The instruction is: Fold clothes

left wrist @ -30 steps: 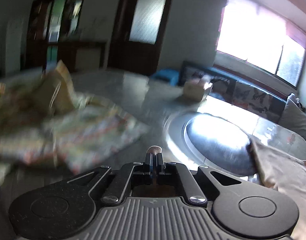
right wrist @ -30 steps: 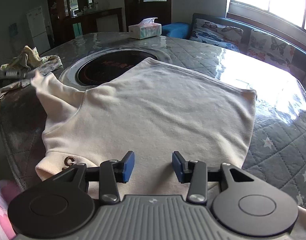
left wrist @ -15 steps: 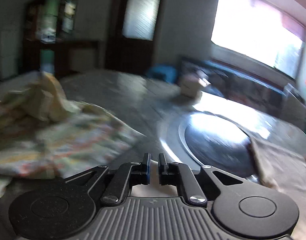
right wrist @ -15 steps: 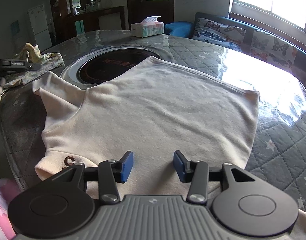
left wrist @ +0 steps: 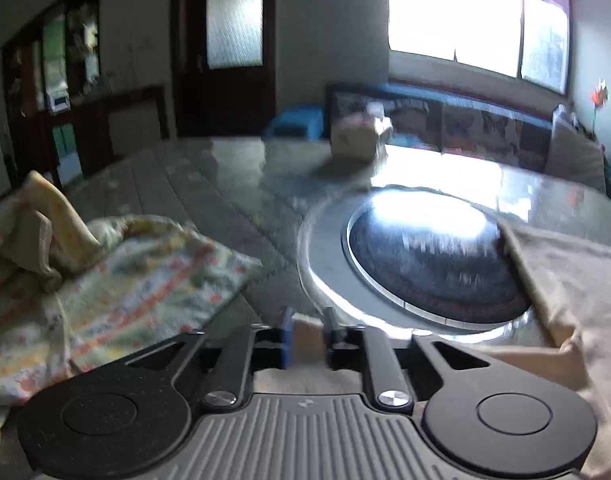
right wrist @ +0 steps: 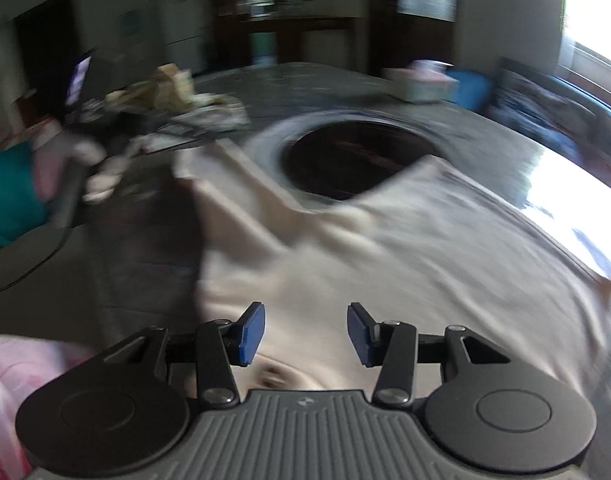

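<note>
Shirt [right wrist: 405,264], cream, lies spread flat on the round table [left wrist: 225,184], one edge over the dark round inset [left wrist: 433,256] at the table's centre; its sleeve [right wrist: 233,188] reaches out toward the table's left side. No brand or writing I can read anywhere; both views too blurred; a small dark mark near the shirt's collar in the right wrist view is illegible.

My left gripper [left wrist: 307,330] sits low over the sleeve end; jaws parted only a narrow gap w/ cream cloth showing between them; can't tell if the pads actually touch it. My right gripper [right wrist: 305,334] hovers above the shirt near the collar, jaws spread wide, holding nothing; shirt fabric visible between and beneath the blue pads [right wrist: 251,334].

Left of the shirt a crumpled floral cloth [left wrist: 117,280] w/ a yellow piece bunched on top lies on the table, apart from the shirt. A tissue box [left wrist: 357,138] stands at the table's far side; beyond it a sofa [left wrist: 485,128] under the bright window [left wrist: 465,20].
</note>
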The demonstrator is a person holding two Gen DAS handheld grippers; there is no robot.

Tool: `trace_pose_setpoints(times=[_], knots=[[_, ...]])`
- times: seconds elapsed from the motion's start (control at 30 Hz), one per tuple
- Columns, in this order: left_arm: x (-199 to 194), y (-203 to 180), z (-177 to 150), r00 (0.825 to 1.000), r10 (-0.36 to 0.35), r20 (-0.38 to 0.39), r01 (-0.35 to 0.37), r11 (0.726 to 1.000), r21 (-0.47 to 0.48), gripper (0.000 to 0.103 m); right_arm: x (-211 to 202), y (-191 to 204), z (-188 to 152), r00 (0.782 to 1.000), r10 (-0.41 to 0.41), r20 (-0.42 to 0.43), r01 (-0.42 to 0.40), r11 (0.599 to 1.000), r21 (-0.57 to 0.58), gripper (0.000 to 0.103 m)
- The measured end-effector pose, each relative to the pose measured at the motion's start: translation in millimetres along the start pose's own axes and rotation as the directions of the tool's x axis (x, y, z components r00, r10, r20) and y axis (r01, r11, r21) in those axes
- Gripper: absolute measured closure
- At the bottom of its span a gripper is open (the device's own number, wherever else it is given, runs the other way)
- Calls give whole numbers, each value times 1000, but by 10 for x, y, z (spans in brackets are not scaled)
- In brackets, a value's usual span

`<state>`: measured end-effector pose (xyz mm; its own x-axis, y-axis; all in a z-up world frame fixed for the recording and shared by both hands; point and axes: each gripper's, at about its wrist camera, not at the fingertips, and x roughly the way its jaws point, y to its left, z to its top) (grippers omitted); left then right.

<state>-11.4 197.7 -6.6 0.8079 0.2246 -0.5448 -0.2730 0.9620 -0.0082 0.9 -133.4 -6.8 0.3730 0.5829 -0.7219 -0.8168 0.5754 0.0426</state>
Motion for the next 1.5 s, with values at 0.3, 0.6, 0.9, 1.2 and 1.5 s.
trace_pose_setpoints(times=[0.3,0.6,0.9,1.2,1.5], knots=[[165,144,-109,995,5,-103,-7,1000,-21,76,380,563,114,997,73,-30,-77,977,-198,69],[213,73,39,999,28,-40,-26,998,58,96,442,632,79,997,69,-41,-76,977,-201,95],[374,115,52,997,27,-74,-24,999,43,92,383,621,68,990,132,-40,-138,970,-199,85],[-44,304,-29,995,87,-41,-92,984,-150,53,171,432,127,994,110,7,-108,986,-129,68],[-70,331,-200,991,73,-111,-104,944,-312,55,149,306,36,998,64,3,-64,995,-70,66]])
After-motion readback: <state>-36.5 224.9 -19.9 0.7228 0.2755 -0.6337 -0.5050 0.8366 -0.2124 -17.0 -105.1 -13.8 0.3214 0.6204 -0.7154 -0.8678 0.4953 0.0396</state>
